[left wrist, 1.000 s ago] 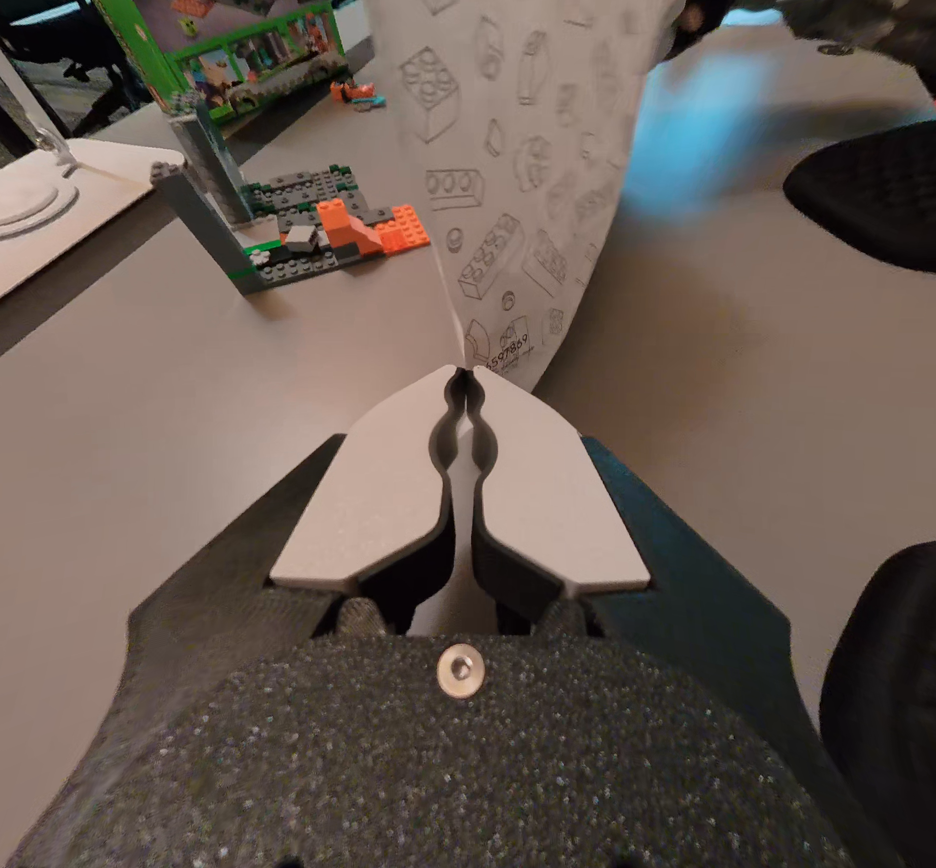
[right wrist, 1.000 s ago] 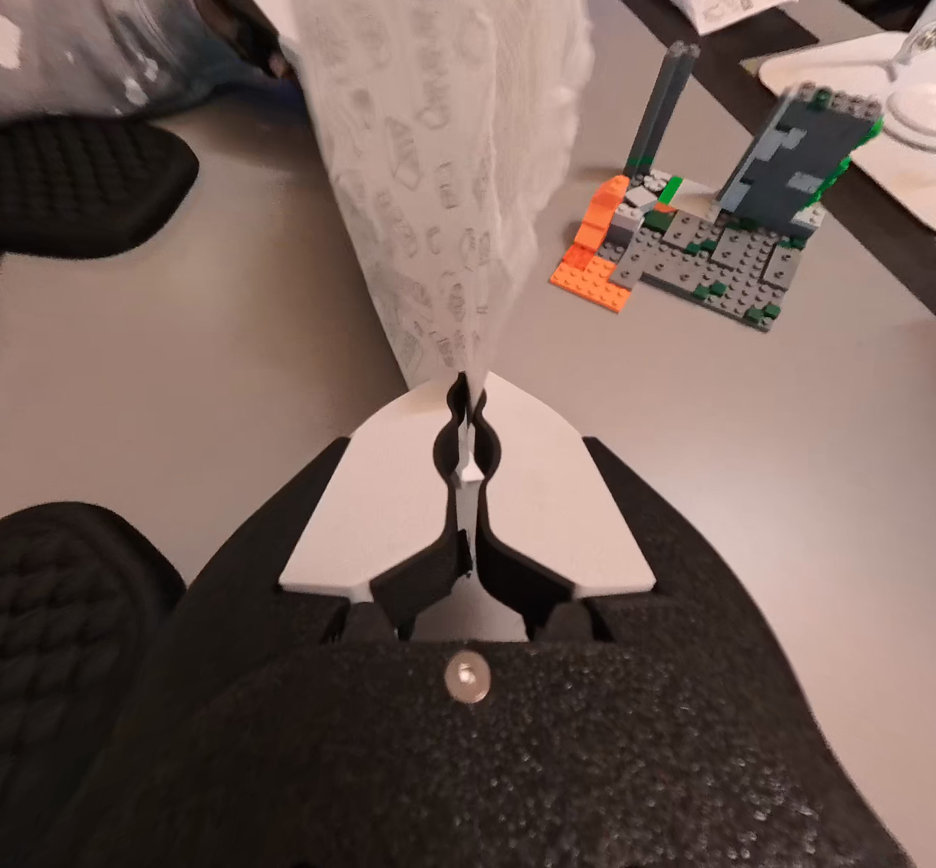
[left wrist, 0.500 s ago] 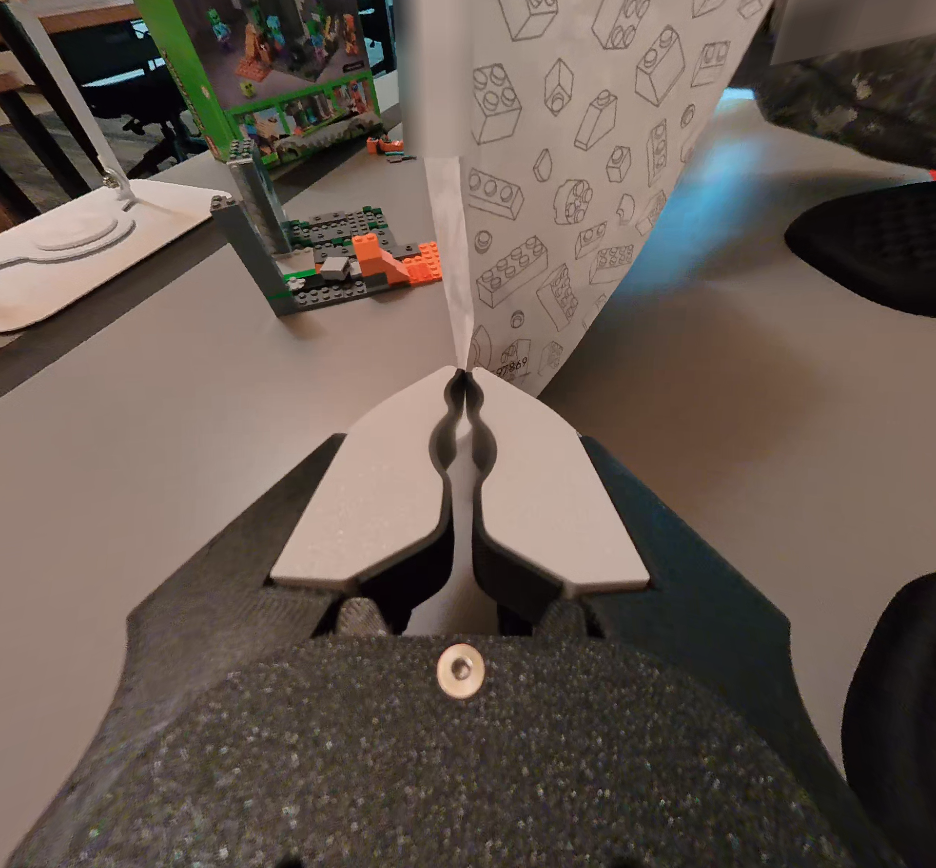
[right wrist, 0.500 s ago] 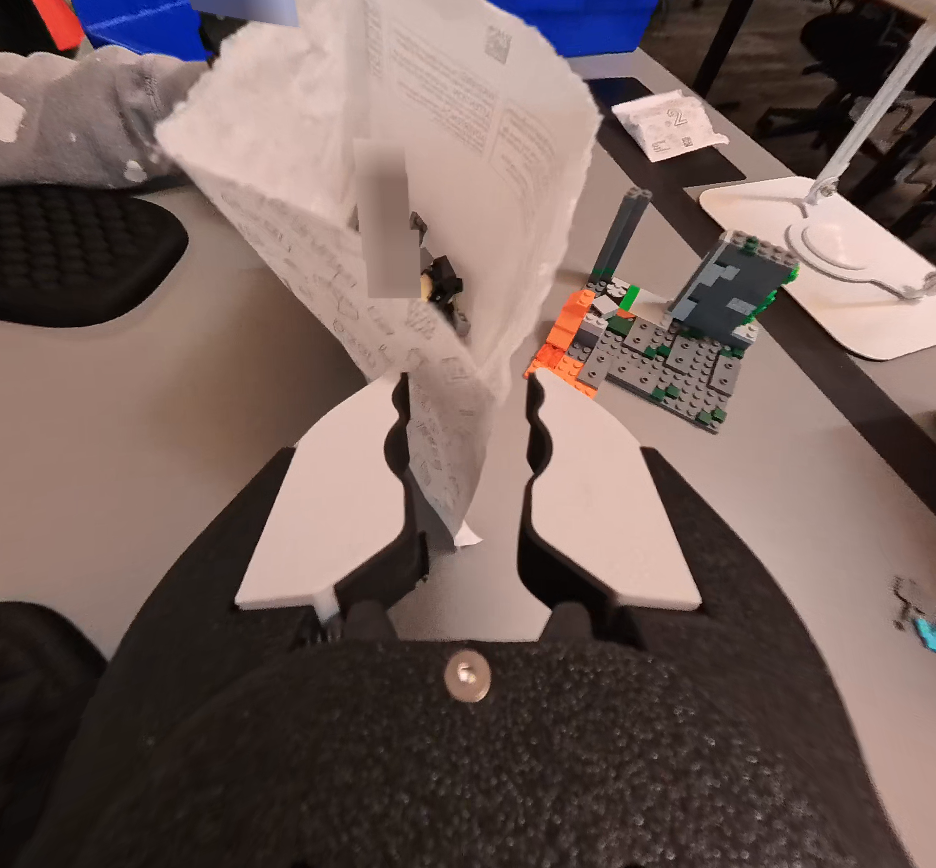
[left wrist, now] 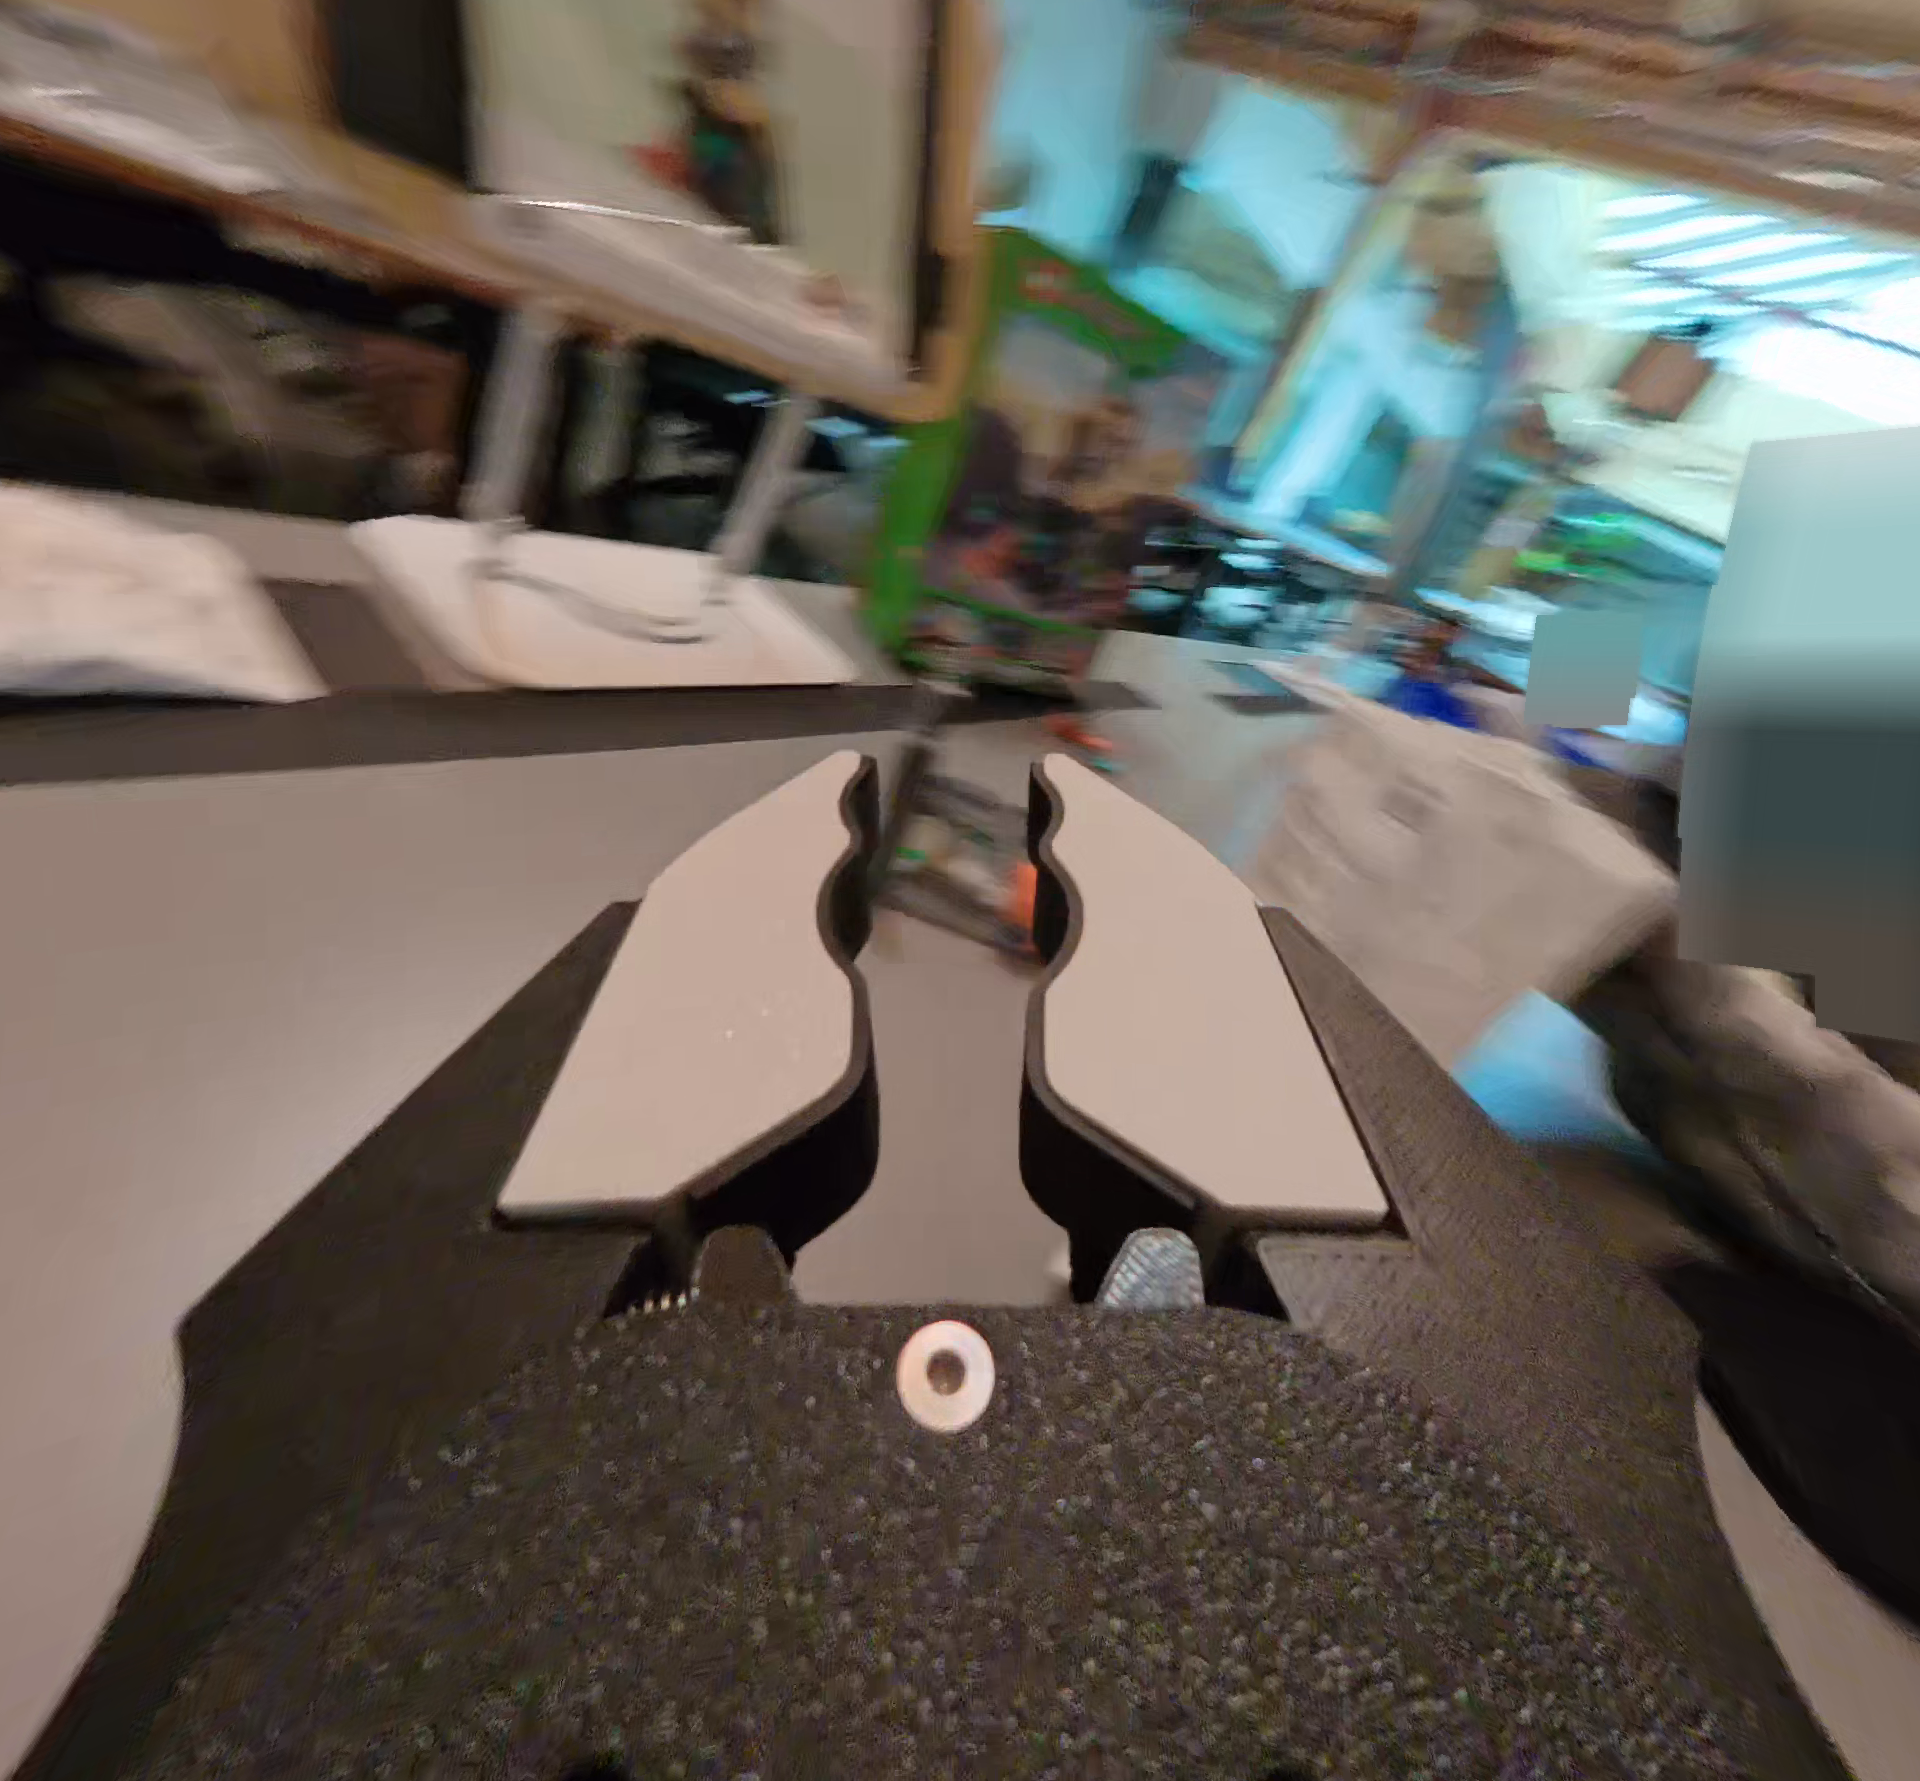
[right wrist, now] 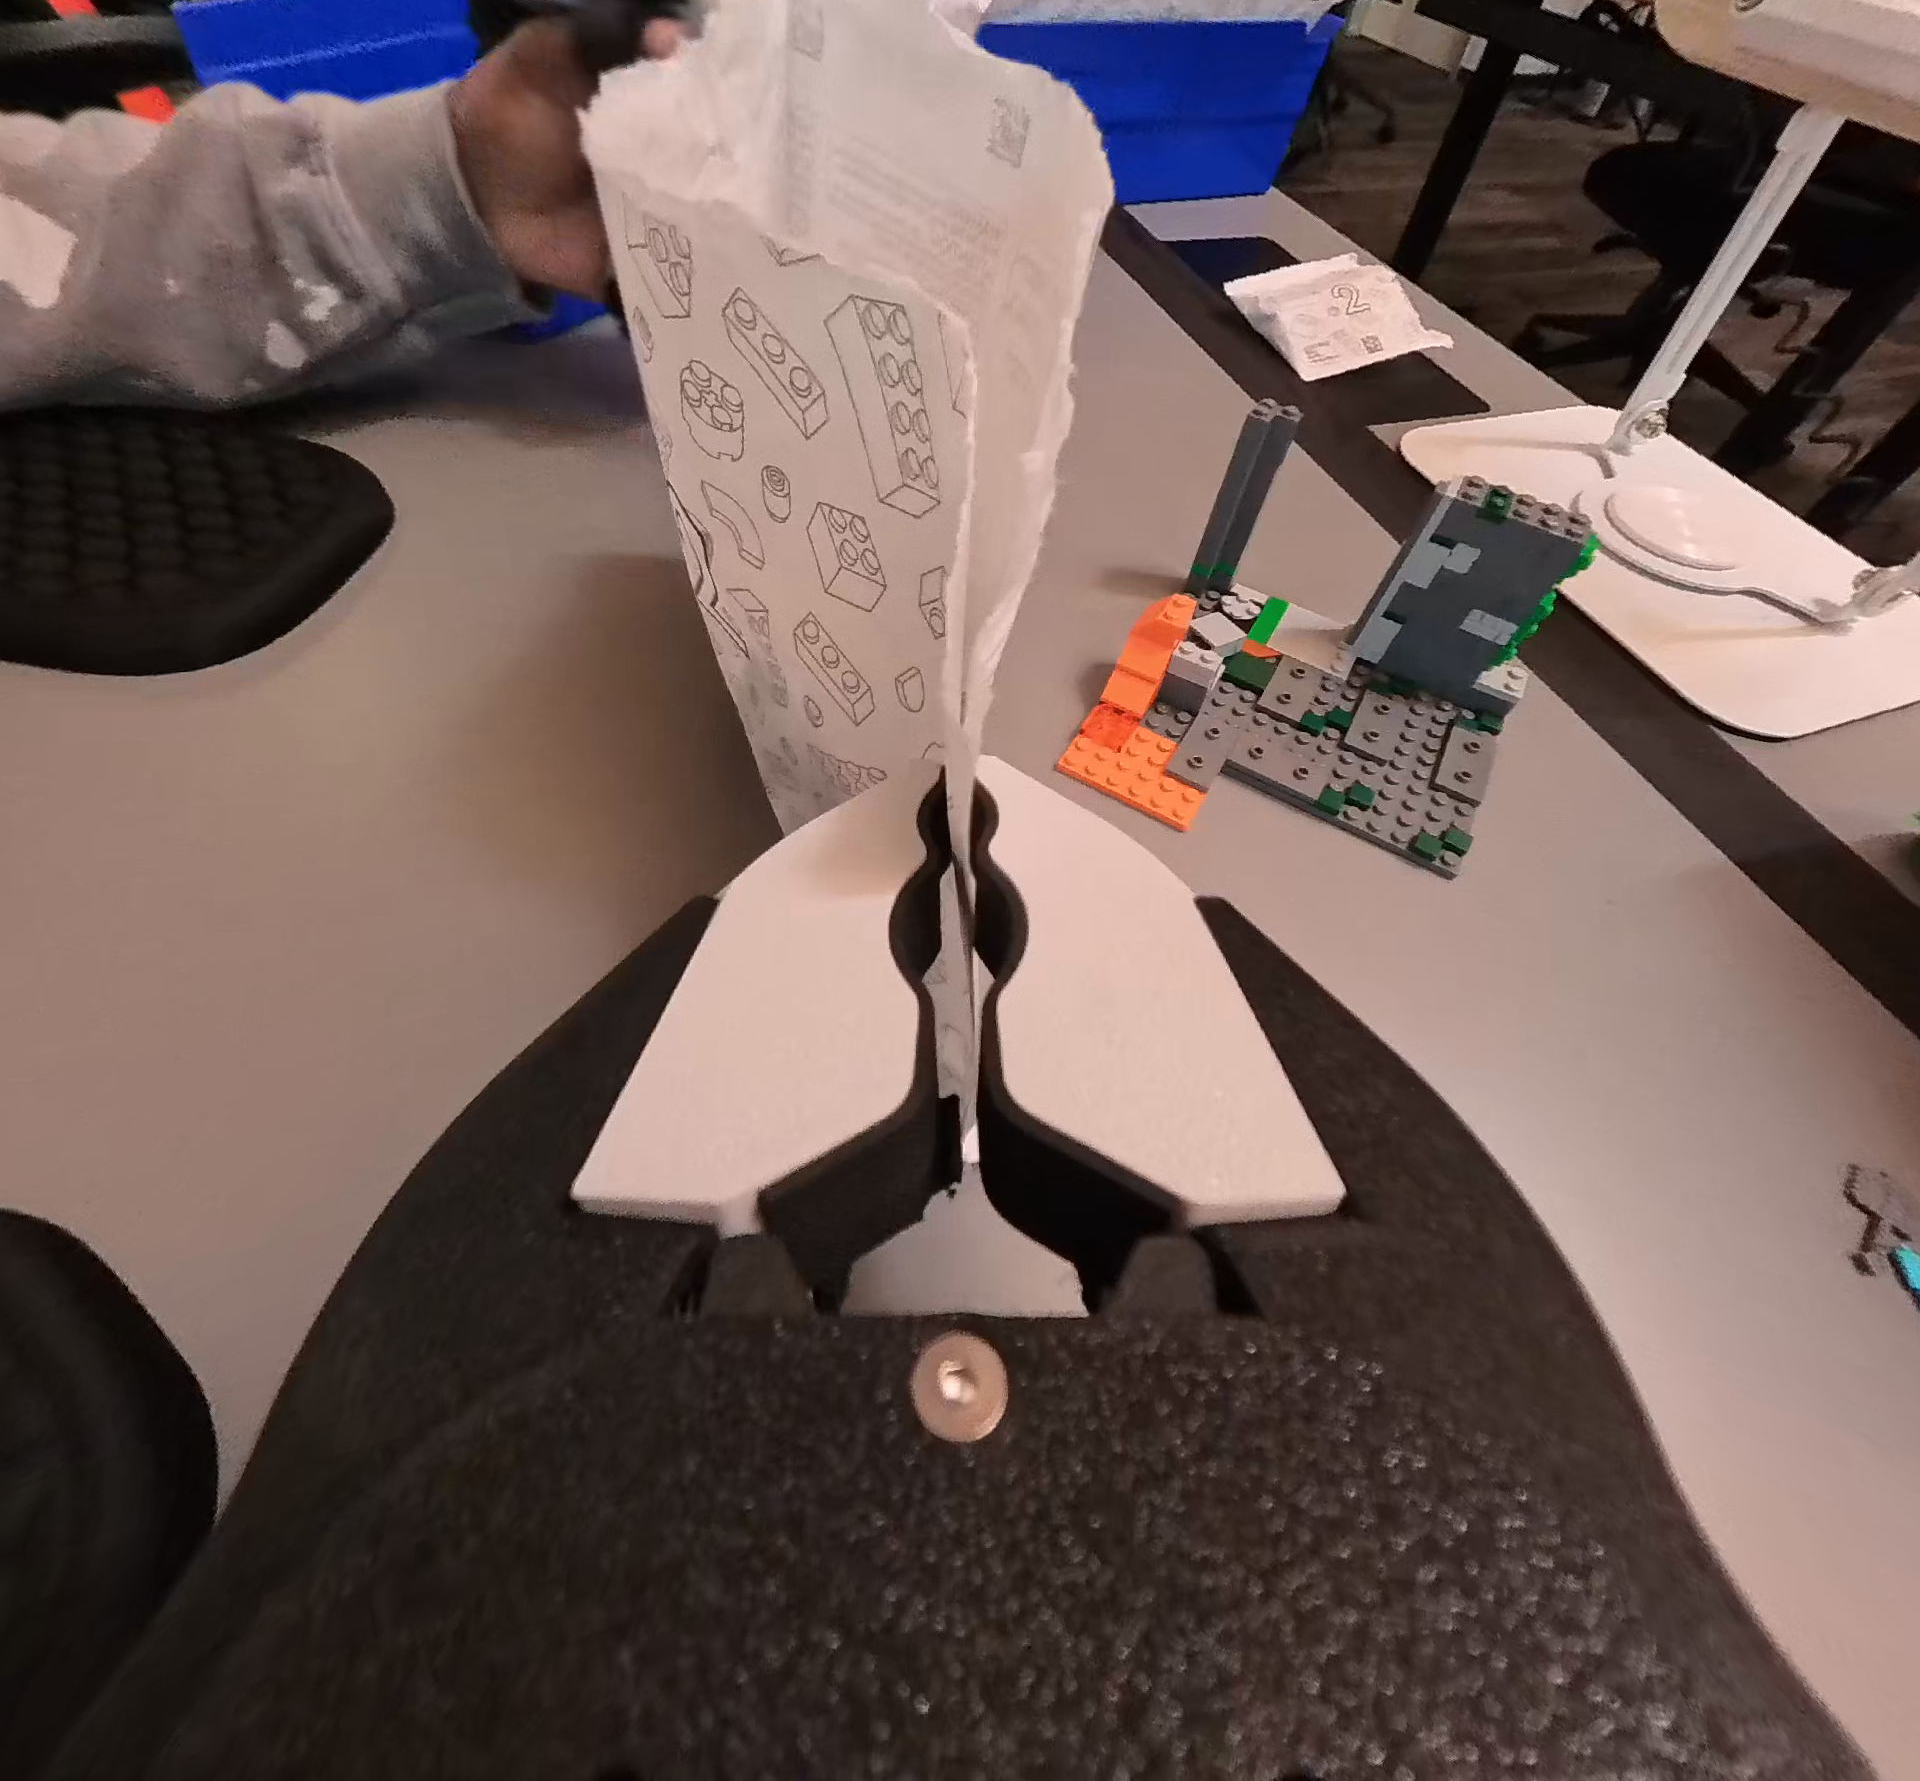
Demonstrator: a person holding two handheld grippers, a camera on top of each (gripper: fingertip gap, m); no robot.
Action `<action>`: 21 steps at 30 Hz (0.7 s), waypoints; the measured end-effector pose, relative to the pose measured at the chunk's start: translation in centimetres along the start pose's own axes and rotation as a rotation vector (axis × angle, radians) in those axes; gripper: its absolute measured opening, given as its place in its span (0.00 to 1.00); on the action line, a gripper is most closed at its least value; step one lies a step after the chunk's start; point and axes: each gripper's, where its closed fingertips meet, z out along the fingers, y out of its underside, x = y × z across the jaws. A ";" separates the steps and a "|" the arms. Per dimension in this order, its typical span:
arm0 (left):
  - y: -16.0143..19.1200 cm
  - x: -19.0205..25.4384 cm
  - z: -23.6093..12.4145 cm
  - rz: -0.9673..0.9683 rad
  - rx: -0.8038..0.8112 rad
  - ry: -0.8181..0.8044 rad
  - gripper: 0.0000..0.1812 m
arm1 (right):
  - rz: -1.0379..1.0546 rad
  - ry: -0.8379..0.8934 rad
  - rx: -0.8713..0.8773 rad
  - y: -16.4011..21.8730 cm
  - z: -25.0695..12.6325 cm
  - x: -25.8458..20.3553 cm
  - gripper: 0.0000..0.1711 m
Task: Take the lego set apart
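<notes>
The right gripper (right wrist: 958, 801) was clamped on the lower edge of a white paper bag (right wrist: 831, 401), its pale fingers (right wrist: 1132, 1014) pressed together with the paper pinched between them. The bag stood up from the fingertips, printed with outline drawings of bricks, its torn top open and ragged. Just beyond the fingertips and to the right, the lego set (right wrist: 1340, 692) sat on the grey table (right wrist: 416, 848), apart from the gripper and untouched: a grey studded base with green bits, an orange section at its near left corner, a thin grey pillar at the back and a grey wall panel on the right. Farther left, a person's hand (right wrist: 530, 173) in a light sleeve reached toward the top of the bag; whether it touched the paper could not be told. Behind stood blue bins (right wrist: 1153, 100) and, to the right, a white lamp base (right wrist: 1704, 578). In the left wrist view, heavily blurred, the left gripper (left wrist: 951, 775) was spread apart with nothing between its fingers (left wrist: 717, 1004), and the lego set (left wrist: 961, 874) showed through the gap ahead, well short of contact. A green box (left wrist: 997, 484) stood behind it.
</notes>
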 end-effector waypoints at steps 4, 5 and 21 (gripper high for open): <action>-1.6 -8.8 4.0 0.021 -0.093 -0.395 0.22 | -0.012 -0.009 0.008 -0.1 0.1 0.1 0.00; -1.8 -11.2 4.9 0.007 -0.114 -0.472 0.22 | -0.018 -0.008 0.004 0.0 0.1 0.1 0.00; 0.7 -29.9 10.4 -0.329 -0.491 -0.565 0.22 | 0.017 -0.061 0.051 0.1 -0.2 -0.4 0.00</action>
